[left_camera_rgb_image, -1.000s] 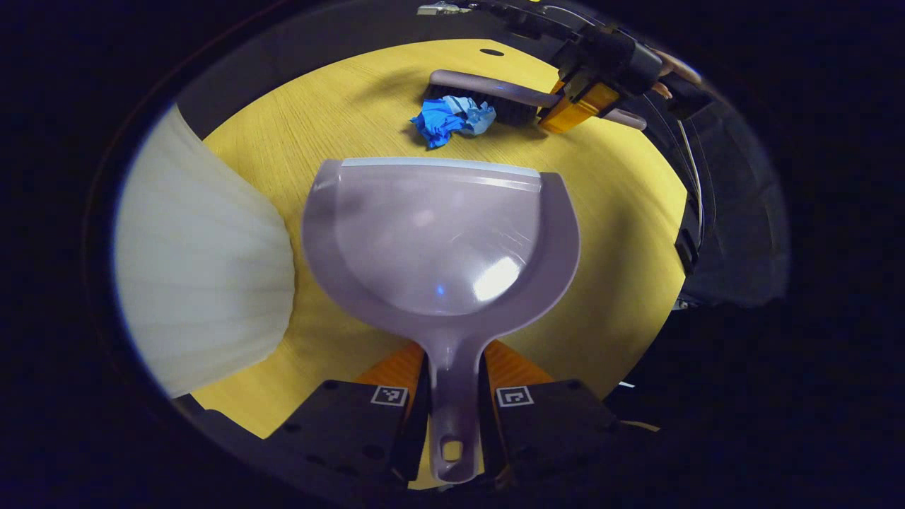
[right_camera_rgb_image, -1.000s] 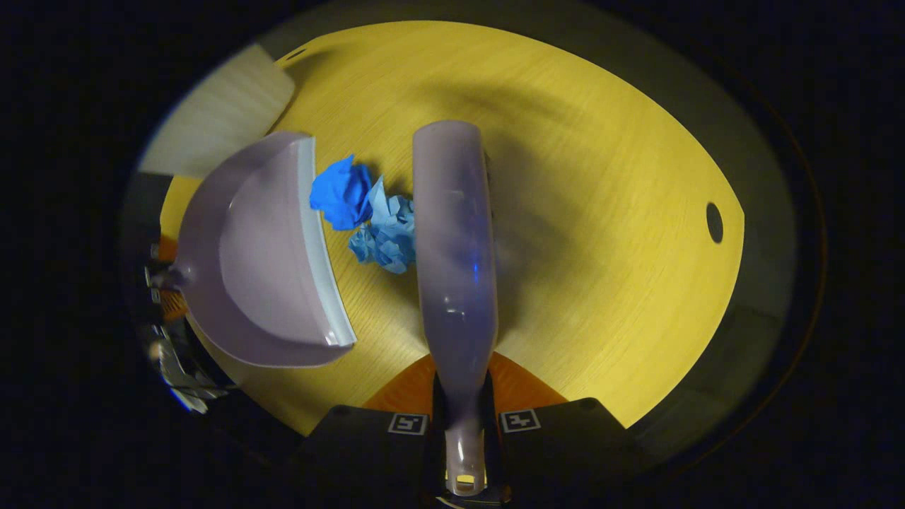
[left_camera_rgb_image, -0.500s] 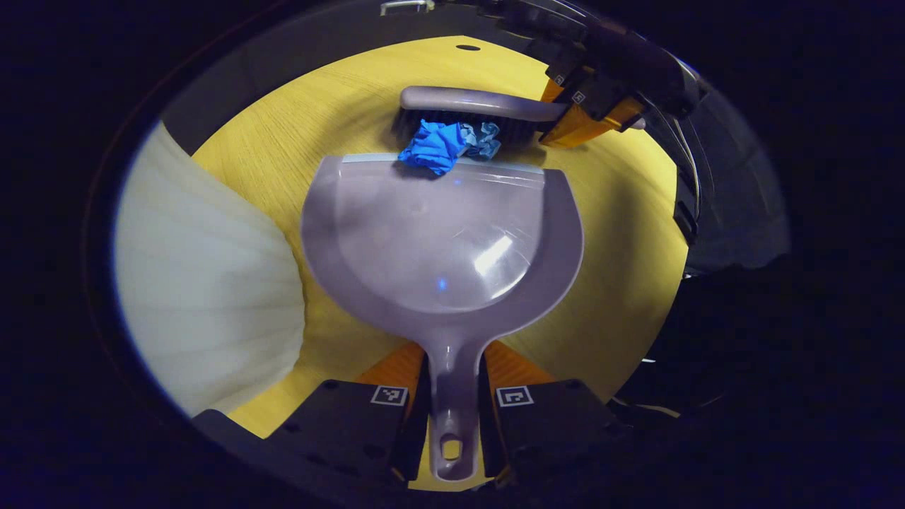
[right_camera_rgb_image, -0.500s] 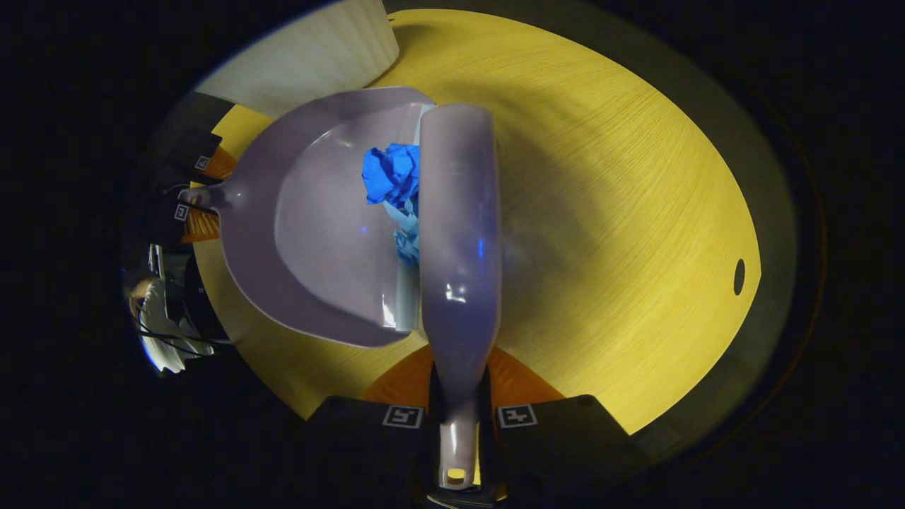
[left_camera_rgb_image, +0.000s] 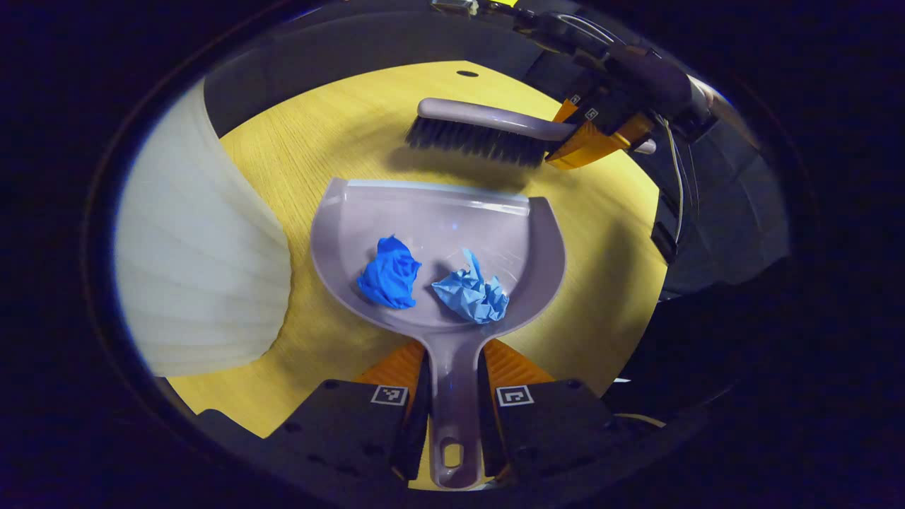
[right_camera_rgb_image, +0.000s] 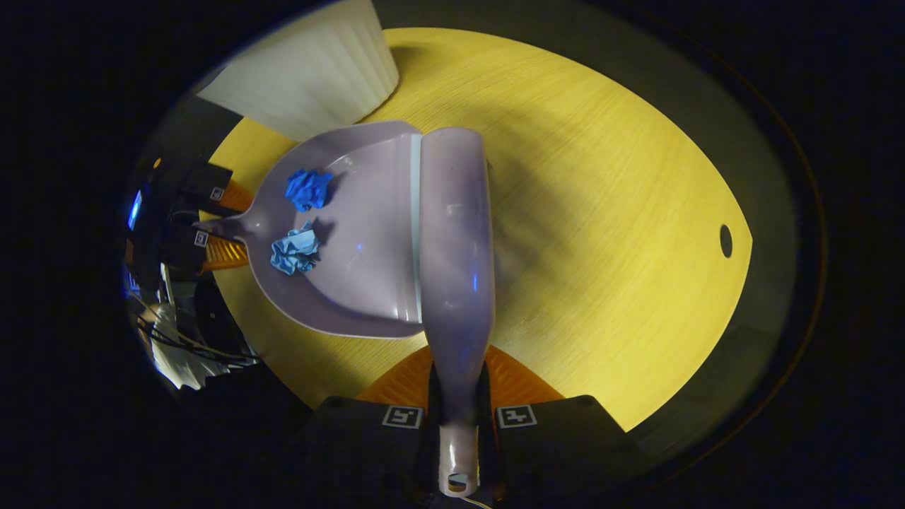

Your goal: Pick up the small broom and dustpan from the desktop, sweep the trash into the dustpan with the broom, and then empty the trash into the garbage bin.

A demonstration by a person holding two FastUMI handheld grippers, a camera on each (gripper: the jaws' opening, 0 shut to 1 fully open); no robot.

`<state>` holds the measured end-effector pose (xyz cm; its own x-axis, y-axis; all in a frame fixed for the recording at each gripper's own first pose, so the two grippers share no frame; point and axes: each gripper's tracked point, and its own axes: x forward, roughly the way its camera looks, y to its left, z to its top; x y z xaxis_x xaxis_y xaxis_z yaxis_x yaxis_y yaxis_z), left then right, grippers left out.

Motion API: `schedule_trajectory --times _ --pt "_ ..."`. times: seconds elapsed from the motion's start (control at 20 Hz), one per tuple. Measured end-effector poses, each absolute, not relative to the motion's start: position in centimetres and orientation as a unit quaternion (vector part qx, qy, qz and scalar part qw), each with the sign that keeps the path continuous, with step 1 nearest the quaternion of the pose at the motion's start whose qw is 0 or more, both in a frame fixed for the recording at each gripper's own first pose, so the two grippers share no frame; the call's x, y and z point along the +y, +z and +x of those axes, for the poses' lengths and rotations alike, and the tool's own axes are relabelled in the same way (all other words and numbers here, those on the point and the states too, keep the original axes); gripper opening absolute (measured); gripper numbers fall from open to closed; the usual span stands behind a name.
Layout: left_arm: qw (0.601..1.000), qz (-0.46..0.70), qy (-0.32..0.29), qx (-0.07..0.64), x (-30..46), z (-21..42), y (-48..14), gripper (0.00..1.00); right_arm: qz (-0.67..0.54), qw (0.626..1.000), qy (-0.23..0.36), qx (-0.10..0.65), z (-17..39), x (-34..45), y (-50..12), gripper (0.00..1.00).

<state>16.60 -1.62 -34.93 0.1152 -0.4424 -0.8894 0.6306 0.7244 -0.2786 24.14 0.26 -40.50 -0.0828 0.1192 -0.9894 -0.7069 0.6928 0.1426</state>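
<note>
Right, sweep looks done: both paper wads sit inside the dustpan [left_camera_rgb_image: 438, 240], dark blue wad [left_camera_rgb_image: 388, 273] and light blue wad [left_camera_rgb_image: 472, 293] side by side, near the back wall just ahead of the left gripper [left_camera_rgb_image: 451, 396]. That gripper's fingers are clamped on the dustpan handle from either side, pan straight out in front of it, lip pointing away.

Right gripper [right_camera_rgb_image: 458, 417] is closed on the broom [right_camera_rgb_image: 456, 240] handle, brush head straight out ahead of it. From the left gripper view the bristles are just beyond the pan lip; can't tell if they touch the desktop [right_camera_rgb_image: 601, 212].

Handling, judging by looks:
- Dustpan: stiff moulded plastic, light, glossy (so slick inside). Handle neck is the right grip, and it's already there.
- Wads: crumpled paper, near weightless, nothing pins them. They'll slide or roll on that smooth floor with any forward tilt or jerk.
- So keep the lip level or slightly up while carrying, tip only over the garbage bin [left_camera_rgb_image: 198, 261] (white ribbed body, to the left of the left gripper, close to the pan's side).
- Broom: rigid handle, soft bristles, light. Can be parked or used to guard the lip.

Emptying not yet done.
</note>
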Motion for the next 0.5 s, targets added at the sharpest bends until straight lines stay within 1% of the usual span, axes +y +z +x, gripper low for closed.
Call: schedule_trajectory --times 0.1,0.2,0.5 --pt "0.750 0.067 -0.361 0.551 -1.3 16.0 -34.9 0.29 -0.199 0.656 0.308 0.660 25.2 -0.8 -39.5 0.24" --pt "0.768 0.055 -0.354 0.531 -1.3 16.5 -34.3 0.29 -0.184 0.667 0.293 0.660 26.0 -2.1 -39.2 0.24" --pt "0.803 0.022 -0.315 0.505 -1.4 17.6 -31.4 0.29 -0.137 0.687 0.255 0.667 24.6 -3.2 -41.1 0.24"
